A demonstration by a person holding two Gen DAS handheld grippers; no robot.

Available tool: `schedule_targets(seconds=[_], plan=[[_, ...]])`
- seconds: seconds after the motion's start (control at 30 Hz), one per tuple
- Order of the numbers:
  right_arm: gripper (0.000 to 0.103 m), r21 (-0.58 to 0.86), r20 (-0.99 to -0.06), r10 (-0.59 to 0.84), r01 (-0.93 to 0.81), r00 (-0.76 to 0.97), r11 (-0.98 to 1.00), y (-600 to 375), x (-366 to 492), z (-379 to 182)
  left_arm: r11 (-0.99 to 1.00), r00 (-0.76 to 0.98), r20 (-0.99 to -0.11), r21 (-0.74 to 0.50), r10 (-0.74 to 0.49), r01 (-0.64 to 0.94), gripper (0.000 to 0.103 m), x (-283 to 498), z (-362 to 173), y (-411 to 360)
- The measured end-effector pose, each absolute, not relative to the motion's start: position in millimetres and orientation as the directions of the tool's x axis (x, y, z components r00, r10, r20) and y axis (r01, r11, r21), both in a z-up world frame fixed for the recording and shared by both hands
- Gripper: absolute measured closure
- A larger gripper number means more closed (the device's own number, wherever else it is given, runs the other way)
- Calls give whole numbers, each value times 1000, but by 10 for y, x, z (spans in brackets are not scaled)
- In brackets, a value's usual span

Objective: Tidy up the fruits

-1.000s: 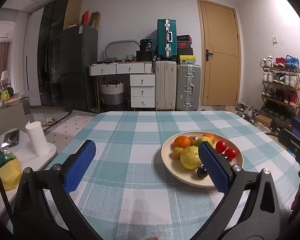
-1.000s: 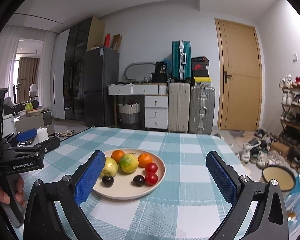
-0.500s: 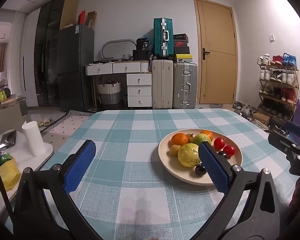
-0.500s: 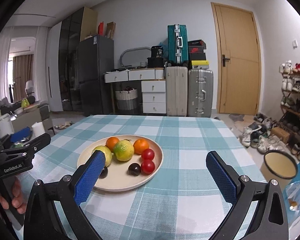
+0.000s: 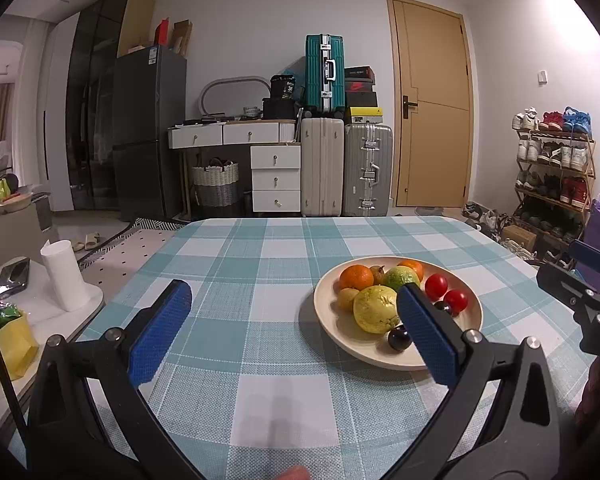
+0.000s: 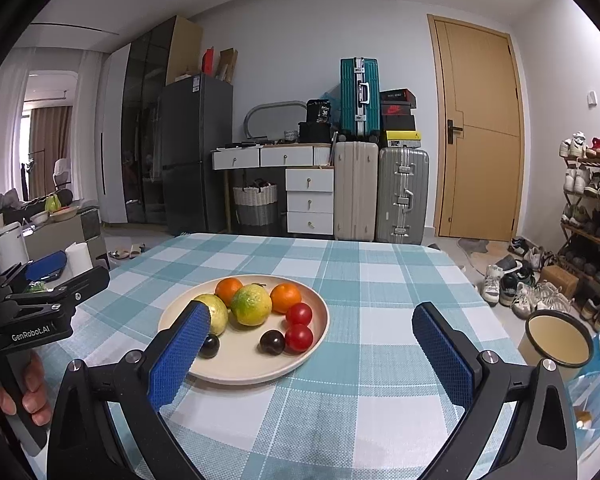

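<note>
A cream plate sits on the teal checked tablecloth. It holds two oranges, a green-yellow citrus, a yellow fruit, two red tomatoes and two dark plums. My left gripper is open and empty, just left of the plate; its right pad overlaps the plate. My right gripper is open and empty, near the plate's front right. The left gripper also shows in the right wrist view.
Past the table's far edge stand suitcases, white drawers, a fridge and a door. A shoe rack is on the right. A white side table with a paper roll is left. A round tin stands right.
Both grippers have drifted slightly, so the plate has shifted a little in both views. Both stay open and empty.
</note>
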State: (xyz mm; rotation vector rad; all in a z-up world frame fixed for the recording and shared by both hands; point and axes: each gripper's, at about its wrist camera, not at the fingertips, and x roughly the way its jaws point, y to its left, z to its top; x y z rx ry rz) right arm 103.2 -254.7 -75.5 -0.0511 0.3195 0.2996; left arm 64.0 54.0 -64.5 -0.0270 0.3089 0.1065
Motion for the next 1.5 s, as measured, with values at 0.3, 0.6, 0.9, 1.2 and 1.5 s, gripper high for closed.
schedule_targets(seconds=[0.3, 0.6, 0.9, 1.2, 1.5], plan=[[0, -4, -313, 283, -299, 906, 954, -2556, 1034, -759, 995, 947, -306, -10, 95, -102, 1, 656, -659, 551], [0, -4, -313, 283, -299, 907, 954, -2557, 1034, -759, 996, 949, -304, -9, 85, -92, 1, 658, -671, 534], [0, -4, -313, 283, -299, 907, 954, -2558, 1035, -758, 996, 949, -304, -9, 85, -92, 1, 655, -669, 534], [0, -3, -313, 284, -300, 906, 954, -2564, 1047, -762, 996, 949, -303, -10, 85, -92, 1, 656, -672, 537], [0, -3, -313, 283, -299, 907, 954, -2559, 1036, -761, 996, 949, -304, -10, 85, -92, 1, 660, -678, 542]])
